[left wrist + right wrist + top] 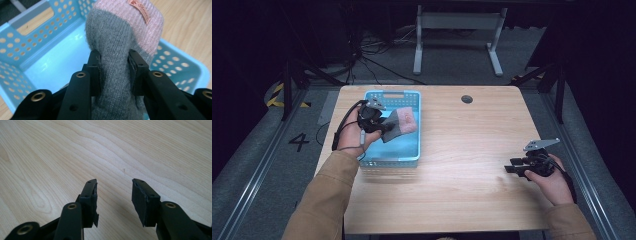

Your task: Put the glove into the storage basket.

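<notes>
So the left gripper (pixel 113 75) has its jaws clamped on a sock (pixel 120 42), grey knit with a pink cuff and a little tan label on it. It's held over the blue basket (pixel 377 160) at the left side of the tabletop (pixel 462 175), cuff pointing away from the hand, and the grey part bunches up between the pads. The right gripper (pixel 113 197) is way off near the right edge, low over bare wood, jaws apart with nothing between them.
</notes>
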A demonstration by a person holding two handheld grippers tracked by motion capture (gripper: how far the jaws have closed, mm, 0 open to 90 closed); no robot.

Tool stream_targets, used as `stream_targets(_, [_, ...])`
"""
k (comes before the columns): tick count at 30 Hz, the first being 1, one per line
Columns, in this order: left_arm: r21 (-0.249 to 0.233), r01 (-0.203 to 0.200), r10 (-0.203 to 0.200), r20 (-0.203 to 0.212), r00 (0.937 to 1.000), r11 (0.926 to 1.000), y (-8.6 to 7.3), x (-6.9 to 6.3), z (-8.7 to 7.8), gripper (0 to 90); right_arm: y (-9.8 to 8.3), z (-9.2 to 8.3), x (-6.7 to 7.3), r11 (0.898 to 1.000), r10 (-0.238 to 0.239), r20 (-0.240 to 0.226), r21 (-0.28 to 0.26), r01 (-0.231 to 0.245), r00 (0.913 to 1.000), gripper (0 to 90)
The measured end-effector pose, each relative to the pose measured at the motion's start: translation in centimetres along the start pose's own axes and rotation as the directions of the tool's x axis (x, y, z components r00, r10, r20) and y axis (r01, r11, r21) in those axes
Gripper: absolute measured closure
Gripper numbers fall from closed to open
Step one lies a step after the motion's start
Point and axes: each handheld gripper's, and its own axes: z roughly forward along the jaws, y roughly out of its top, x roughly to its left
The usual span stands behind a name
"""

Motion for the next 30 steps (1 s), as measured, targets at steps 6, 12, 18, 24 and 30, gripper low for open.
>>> stream_targets(6, [0.039, 0.019, -0.019, 0.001, 0.9998, 0.9991, -0.5, 1.3, 1.5, 68.5, -0.4, -0.2, 0.0, 1.0, 0.006, 0.006, 0.004, -0.006, 1.0, 55.7])
stream_targets(12, [0.091, 0.018, -0.019, 0.006, 0.9998, 0.9957, -1.1, 2.3, 3.1, 68.4, -0.8, -0.4, 0.3, 1.0, 0.009, 0.008, 0.008, -0.009, 0.9999, 55.5])
stream_targets(18, [0.121, 0.017, -0.019, 0.014, 0.9997, 0.9925, -1.4, 2.7, 4.4, 68.4, -1.4, -0.7, 0.5, 1.0, 0.018, 0.021, 0.015, -0.018, 0.9996, 55.2])
stream_targets(24, [0.153, 0.015, -0.019, 0.024, 0.9995, 0.9881, -1.4, 2.7, 5.3, 68.3, -1.9, -0.8, 0.5, 0.999, 0.026, 0.025, 0.023, -0.027, 0.9993, 55.0])
stream_targets(30, [0.208, 0.008, -0.012, 0.021, 0.9997, 0.9781, -1.4, 2.7, 6.0, 68.2, -2.1, -0.9, 0.6, 0.999, 0.03, 0.026, 0.02, -0.03, 0.9992, 54.6])
